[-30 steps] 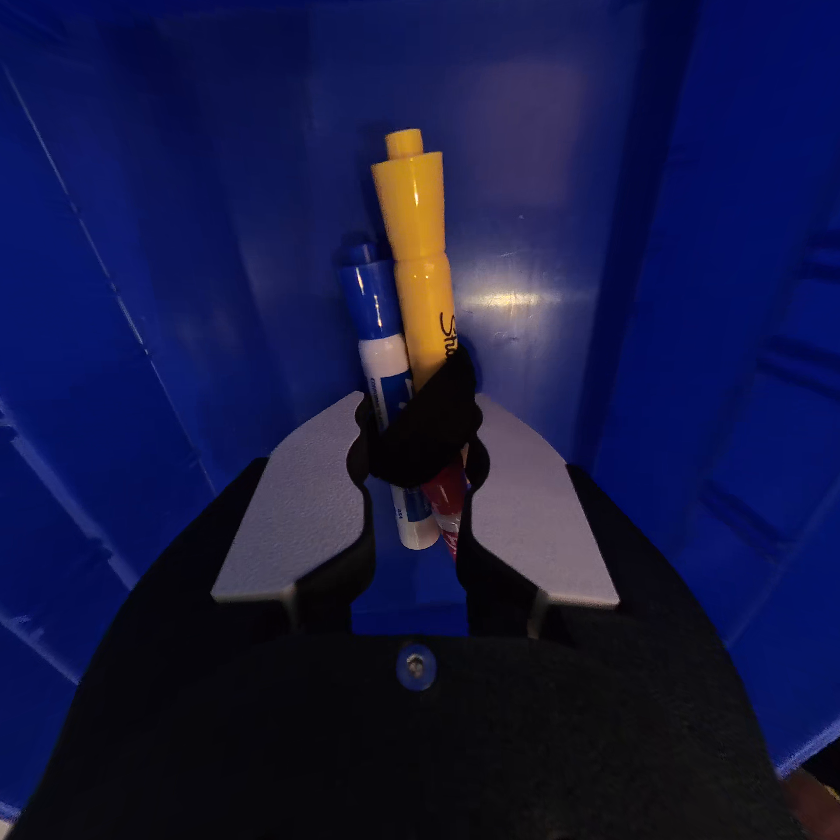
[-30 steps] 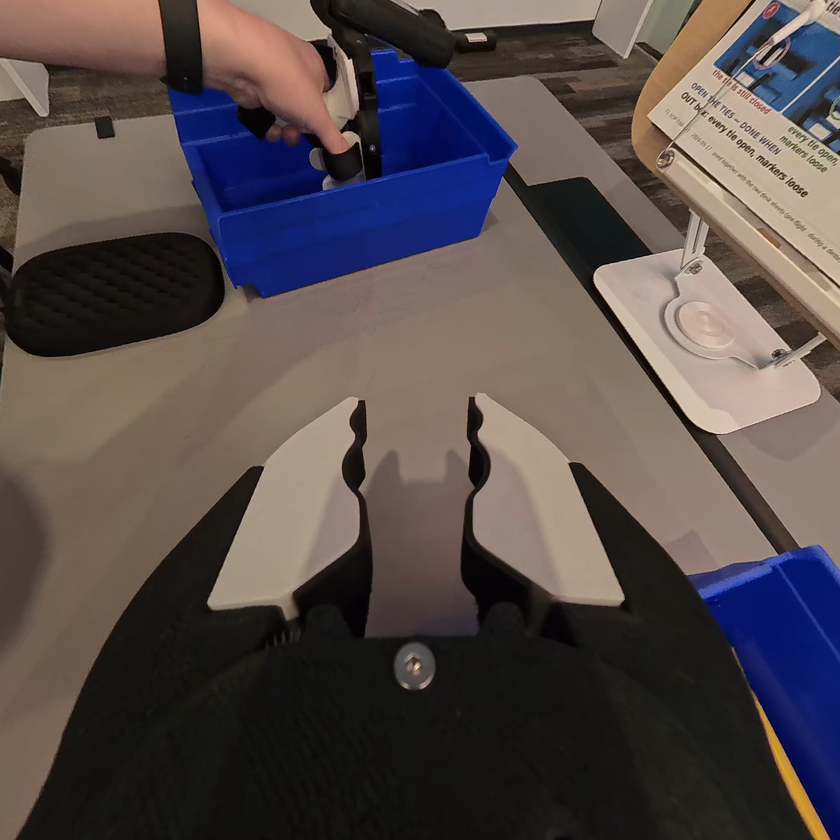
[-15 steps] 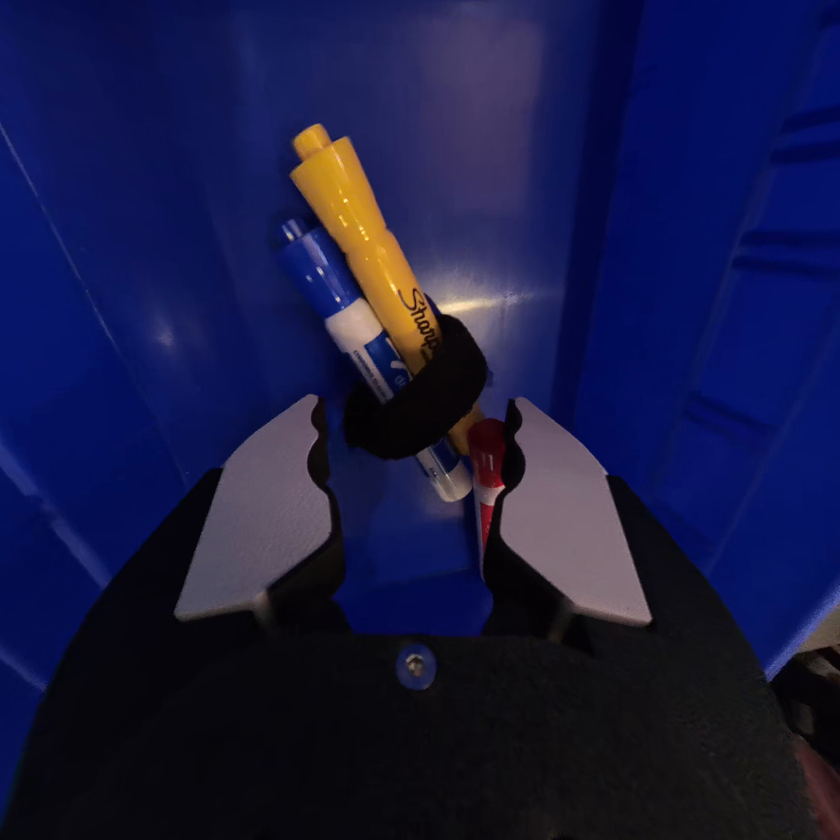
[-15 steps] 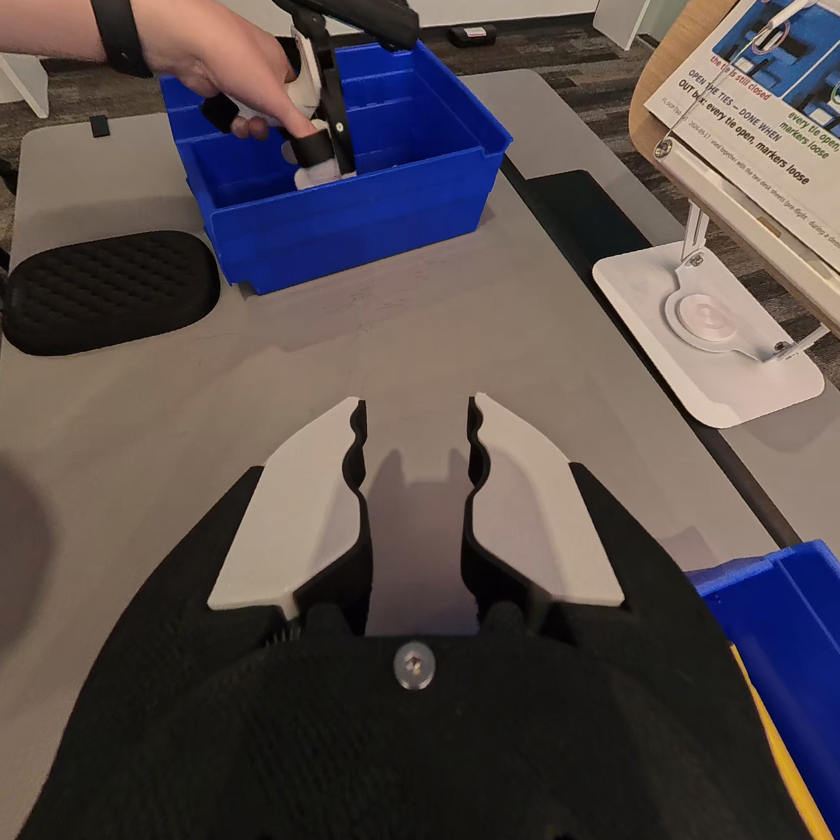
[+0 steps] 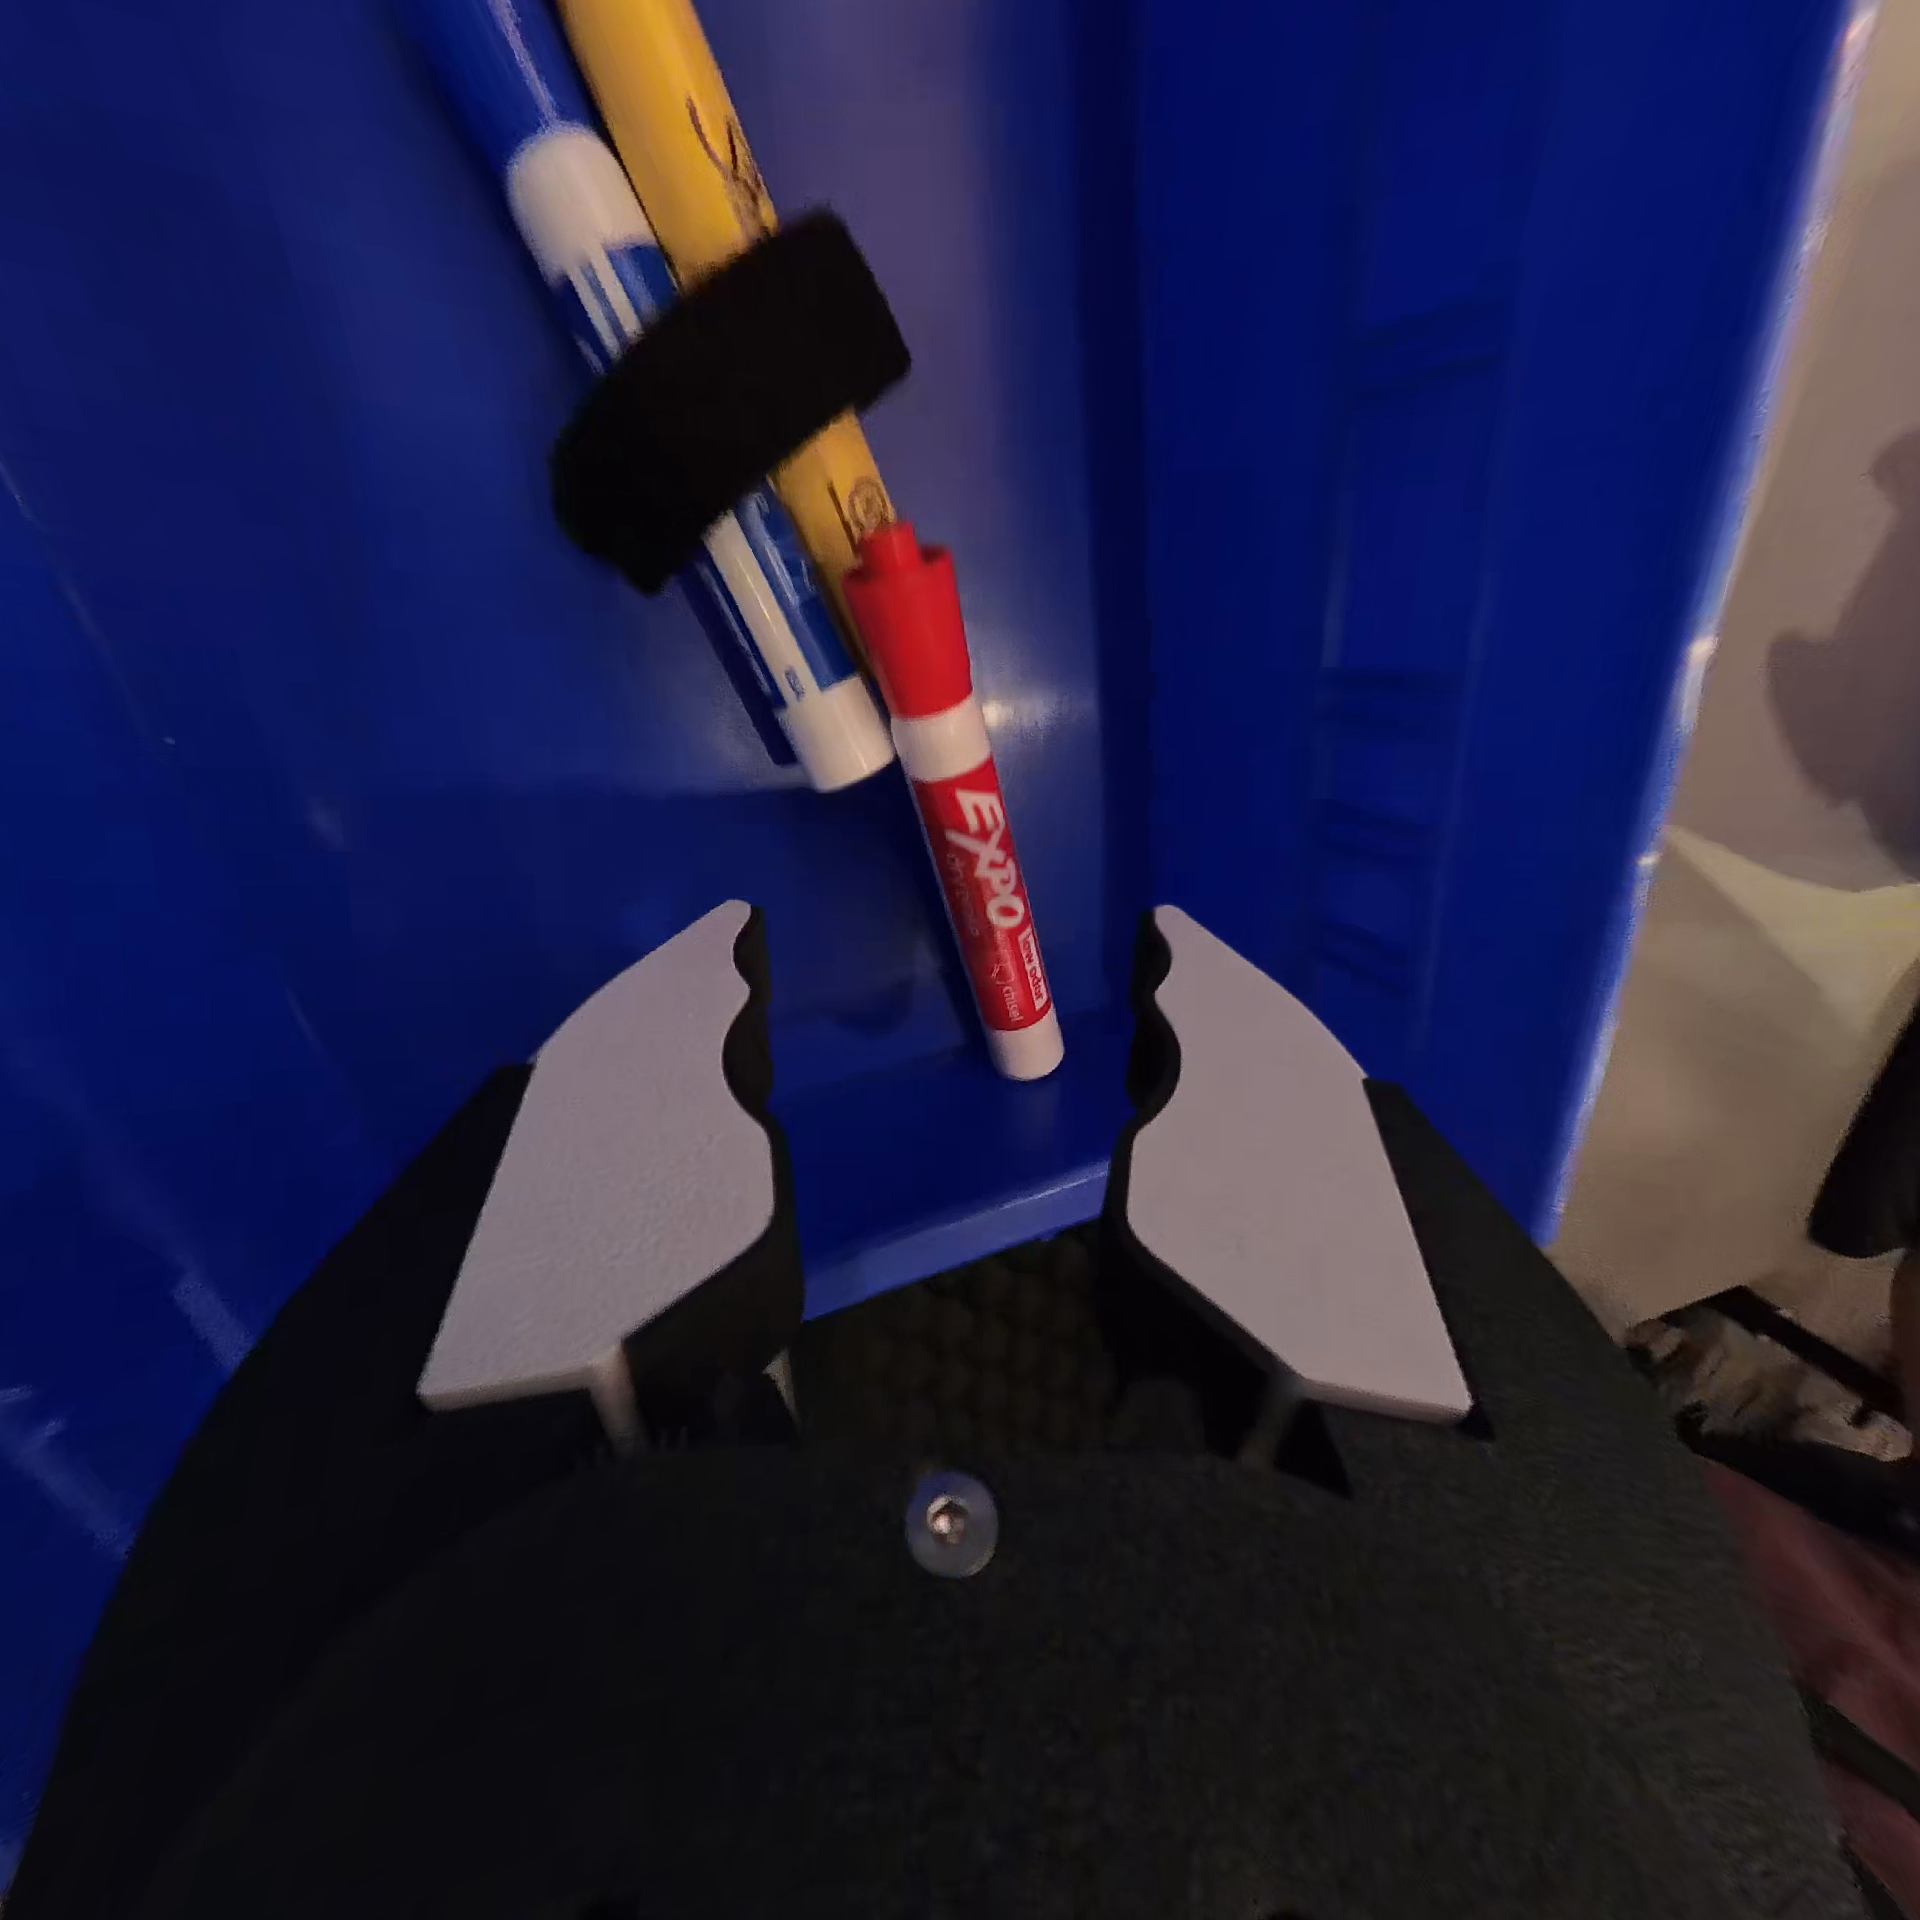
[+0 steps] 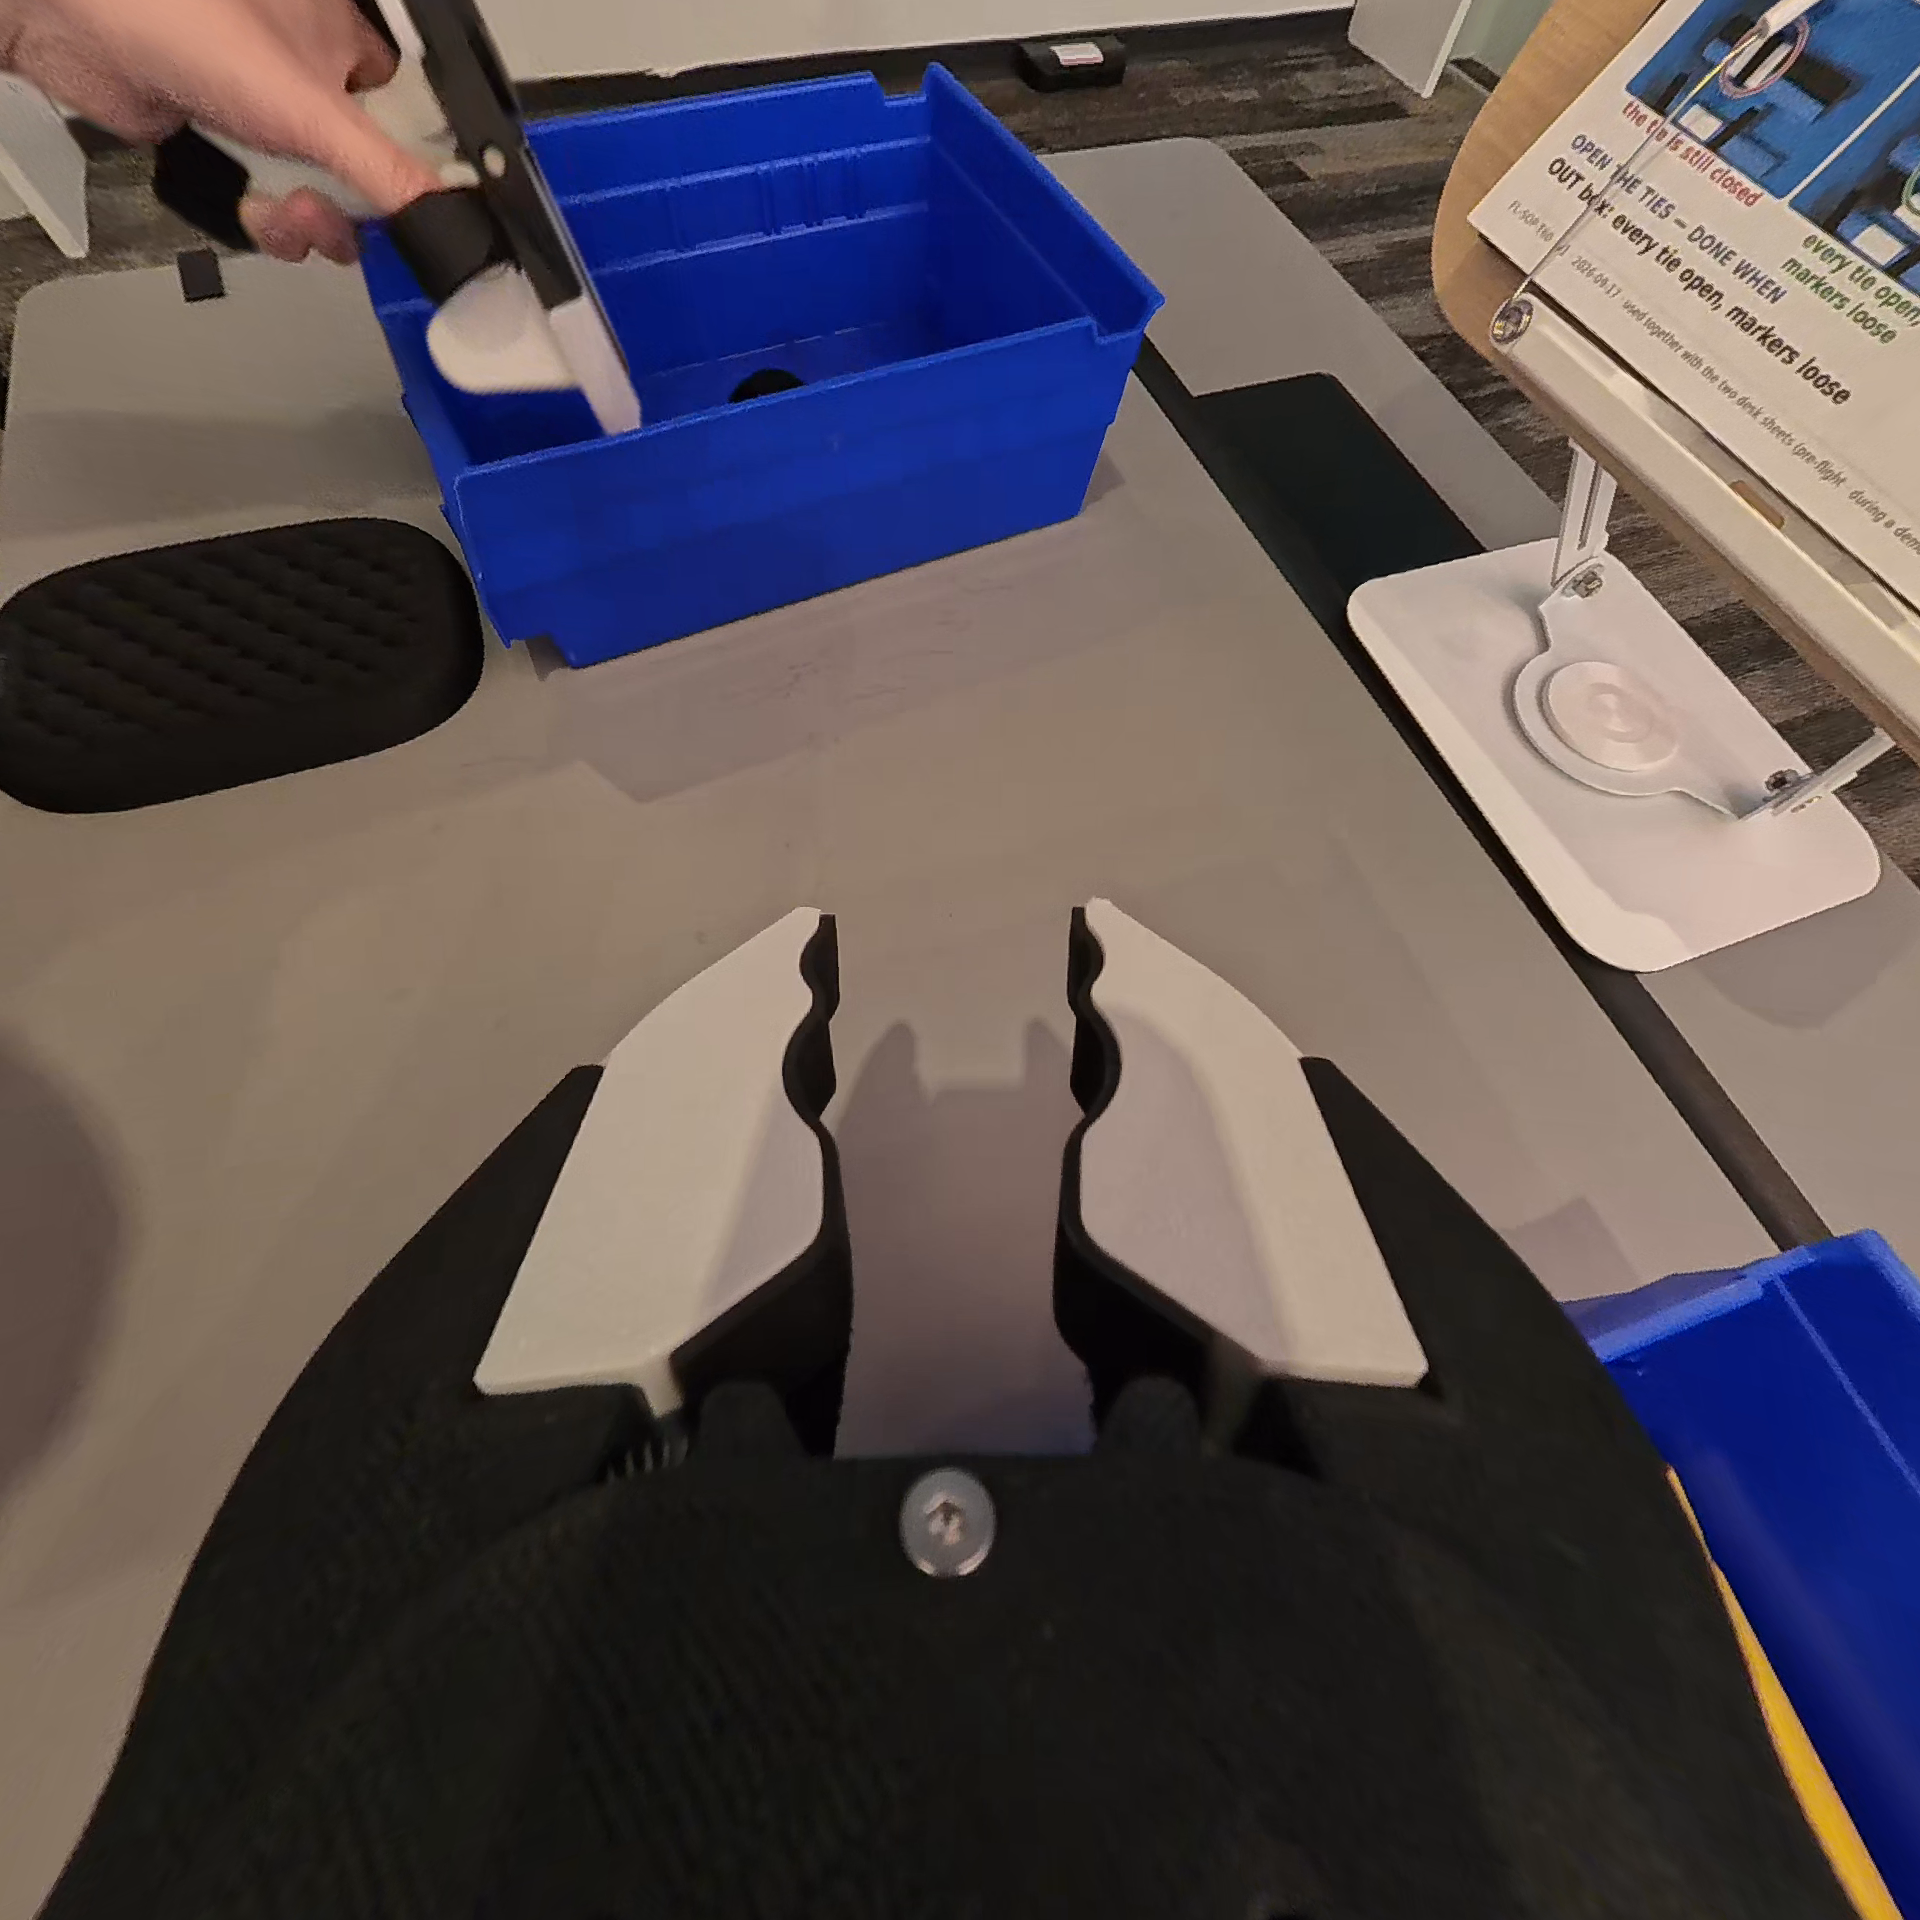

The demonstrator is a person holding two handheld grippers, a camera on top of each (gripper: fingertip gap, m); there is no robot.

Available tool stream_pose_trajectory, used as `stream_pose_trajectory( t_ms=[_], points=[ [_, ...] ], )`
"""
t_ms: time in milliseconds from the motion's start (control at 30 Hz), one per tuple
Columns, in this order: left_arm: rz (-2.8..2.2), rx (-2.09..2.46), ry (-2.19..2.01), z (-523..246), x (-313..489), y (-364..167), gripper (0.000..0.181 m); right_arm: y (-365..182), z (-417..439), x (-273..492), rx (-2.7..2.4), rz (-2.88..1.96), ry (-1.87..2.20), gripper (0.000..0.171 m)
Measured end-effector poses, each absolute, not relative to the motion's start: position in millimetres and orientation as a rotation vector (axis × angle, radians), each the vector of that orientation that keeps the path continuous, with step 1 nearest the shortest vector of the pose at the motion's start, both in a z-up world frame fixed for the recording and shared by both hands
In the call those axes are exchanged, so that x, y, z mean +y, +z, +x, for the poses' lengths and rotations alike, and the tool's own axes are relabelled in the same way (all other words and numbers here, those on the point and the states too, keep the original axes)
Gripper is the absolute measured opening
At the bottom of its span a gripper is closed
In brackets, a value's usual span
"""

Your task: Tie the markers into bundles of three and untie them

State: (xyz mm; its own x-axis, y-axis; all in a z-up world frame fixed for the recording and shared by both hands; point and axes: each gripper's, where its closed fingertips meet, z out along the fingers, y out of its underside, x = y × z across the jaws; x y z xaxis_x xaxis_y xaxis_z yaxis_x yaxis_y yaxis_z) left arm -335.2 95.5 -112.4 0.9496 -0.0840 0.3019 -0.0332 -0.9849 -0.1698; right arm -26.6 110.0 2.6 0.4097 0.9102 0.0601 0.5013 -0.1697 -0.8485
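In the left wrist view a yellow marker (image 5: pixel 717 208) and a blue marker (image 5: pixel 582 218) lie on the floor of a blue bin (image 5: pixel 1247 416), held together by a black tie (image 5: pixel 727 400). A red marker (image 5: pixel 961 821) lies outside the tie, beside their ends. My left gripper (image 5: pixel 945 935) is open and empty, just short of the red marker. In the right wrist view my right gripper (image 6: pixel 951 935) is open and empty above the grey table (image 6: pixel 935 748). The left gripper (image 6: pixel 530 343) shows there at the left end of the blue bin (image 6: pixel 790 520), held by a hand (image 6: pixel 208 94).
A black padded mat (image 6: pixel 218 655) lies left of the bin. A white stand (image 6: pixel 1610 748) holding an instruction sheet (image 6: pixel 1745 229) is at the right. A second blue bin (image 6: pixel 1787 1455) sits at the near right edge. A black mat (image 5: pixel 997 1320) shows below the bin's rim. The grippers' ends are close to 35 cm from one another.
My left gripper opened and let go of the bundle, then drew back and up out of the bin. The bundle now lies on the bin floor, the red marker slipped free of the tie. My right gripper stayed still.
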Motion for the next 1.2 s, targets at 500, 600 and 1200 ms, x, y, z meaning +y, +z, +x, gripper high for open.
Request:
stream_pose_trajectory(
  t_ms=[500, 600, 1200],
  points=[
    [-3.046, 0.117, -0.453, -319, 81, -144, 0.019, 2, -20, 112, -1.212, -1.825, 0.591, 0.043],
    [-3.023, 0.038, -0.556, -321, 84, -138, 0.019, 3, -20, 112, -1.209, -1.822, 0.591, 0.043],
    [-3.012, -0.164, -0.681, -338, 95, -115, 0.018, -2, -18, 113, -1.216, -1.836, 0.566, 0.043]
  ],
)
